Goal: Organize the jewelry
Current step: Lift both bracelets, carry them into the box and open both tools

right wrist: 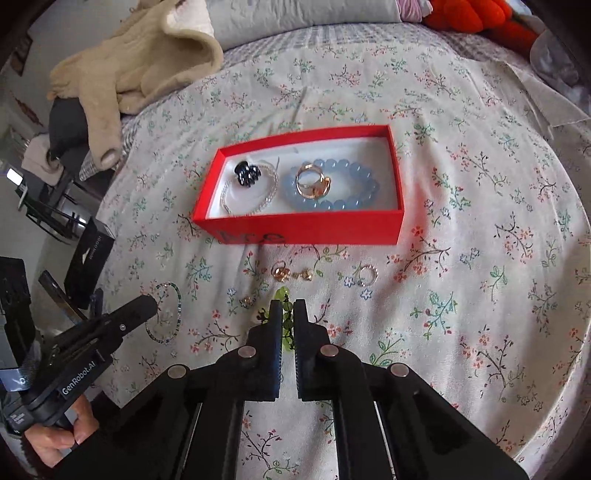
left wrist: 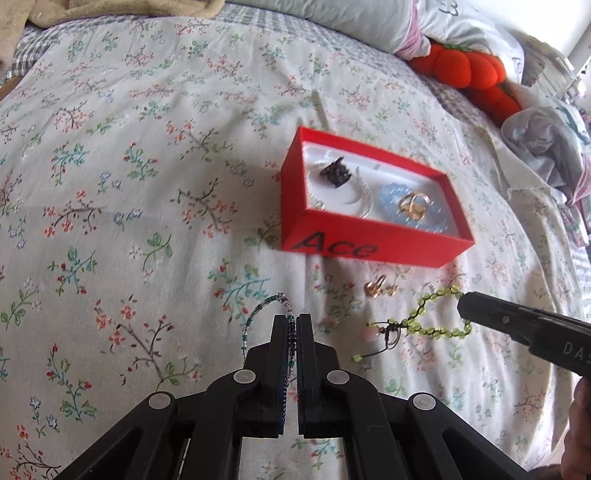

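Observation:
An open red box (left wrist: 369, 247) (right wrist: 306, 232) sits on the floral bedspread. Inside lie a blue bead bracelet (right wrist: 354, 184), a gold ring (right wrist: 314, 182), a clear bead bracelet (right wrist: 258, 206) and a dark hair claw (right wrist: 248, 173). My left gripper (left wrist: 294, 319) is shut on a thin teal seed-bead bracelet (left wrist: 258, 314) lying on the bed; it also shows in the right wrist view (right wrist: 173, 314). My right gripper (right wrist: 289, 306) is shut on a green bead bracelet (left wrist: 436, 325) (right wrist: 282, 295). Gold earrings (left wrist: 380, 288) (right wrist: 291, 273) and a small silver ring (right wrist: 367, 275) lie in front of the box.
An orange plush (left wrist: 469, 70) and pillows (left wrist: 332, 18) lie at the bed's head. A beige blanket (right wrist: 140, 62) is heaped at the far left. Crumpled cloth (left wrist: 546, 147) lies to the right. A black box (right wrist: 88, 258) stands beside the bed.

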